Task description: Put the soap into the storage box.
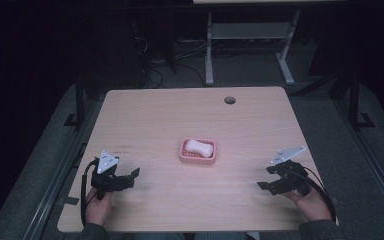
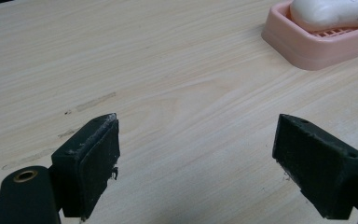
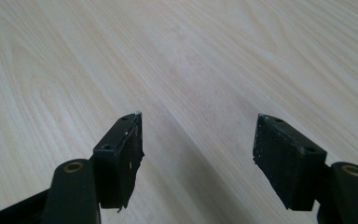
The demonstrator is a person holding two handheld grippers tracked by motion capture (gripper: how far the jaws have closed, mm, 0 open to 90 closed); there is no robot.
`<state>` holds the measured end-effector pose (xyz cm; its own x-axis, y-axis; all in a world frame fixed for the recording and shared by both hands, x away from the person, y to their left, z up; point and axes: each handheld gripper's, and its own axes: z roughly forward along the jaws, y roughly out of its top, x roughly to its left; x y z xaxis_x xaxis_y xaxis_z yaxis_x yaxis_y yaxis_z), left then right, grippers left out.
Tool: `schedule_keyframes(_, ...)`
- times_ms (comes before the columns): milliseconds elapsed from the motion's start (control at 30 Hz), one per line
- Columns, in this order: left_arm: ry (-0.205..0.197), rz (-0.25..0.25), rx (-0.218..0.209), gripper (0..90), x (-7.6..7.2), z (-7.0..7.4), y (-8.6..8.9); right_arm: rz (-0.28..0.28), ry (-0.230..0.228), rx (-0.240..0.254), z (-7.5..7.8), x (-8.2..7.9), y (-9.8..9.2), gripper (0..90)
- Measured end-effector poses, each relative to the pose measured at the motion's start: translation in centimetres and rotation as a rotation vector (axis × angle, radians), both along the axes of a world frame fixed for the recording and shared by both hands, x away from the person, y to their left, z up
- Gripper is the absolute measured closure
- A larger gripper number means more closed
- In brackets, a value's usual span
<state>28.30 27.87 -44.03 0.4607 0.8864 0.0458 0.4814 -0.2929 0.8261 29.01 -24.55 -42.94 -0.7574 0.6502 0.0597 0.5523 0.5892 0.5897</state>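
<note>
A pink soap dish (image 1: 198, 157) sits mid-table with a white bar of soap (image 1: 199, 147) lying in it. The left gripper view catches the dish (image 2: 307, 46) and the soap (image 2: 331, 11) at its upper right. My left gripper (image 1: 129, 178) rests near the front left of the table, jaws open and bare (image 2: 196, 158). My right gripper (image 1: 266, 178) is low over the front right, pointing left toward the middle; its jaws stand apart with only bare wood between them (image 3: 198, 149). Both grippers are well clear of the dish.
The light wooden table (image 1: 155, 115) has a round cable hole (image 1: 229, 100) near its far edge. Faint scuff marks (image 2: 93, 101) lie ahead of the left gripper. Beyond the table stand a white desk frame (image 1: 245, 40) and dark floor.
</note>
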Motion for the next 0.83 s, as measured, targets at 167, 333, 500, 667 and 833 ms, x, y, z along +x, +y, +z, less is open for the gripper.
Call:
schedule_keyframes(167, -0.001, -0.006, 0.004, 14.1, 0.0, 0.0, -0.1, -0.018, -0.018, 0.007, -0.1, -0.9, -0.7, 32.6)
schedule_keyframes(333, 0.000, -0.007, 0.005, 14.1, 0.0, 0.0, -0.2, -0.027, -0.029, 0.012, -0.4, -1.6, -1.2, 32.7)
schedule_keyframes(500, 0.002, -0.007, 0.003, 14.1, 0.0, 0.0, -0.2, -0.041, -0.054, 0.056, -0.2, -2.5, -1.5, 32.6)
schedule_keyframes(667, 0.003, -0.013, 0.009, 14.1, 0.0, -0.1, -0.4, -0.053, -0.059, 0.064, -0.6, -3.1, -1.8, 32.4)
schedule_keyframes(833, 0.007, -0.022, 0.011, 14.1, 0.0, -0.1, -0.5, -0.070, -0.063, 0.062, -1.2, -3.7, -2.0, 32.4)
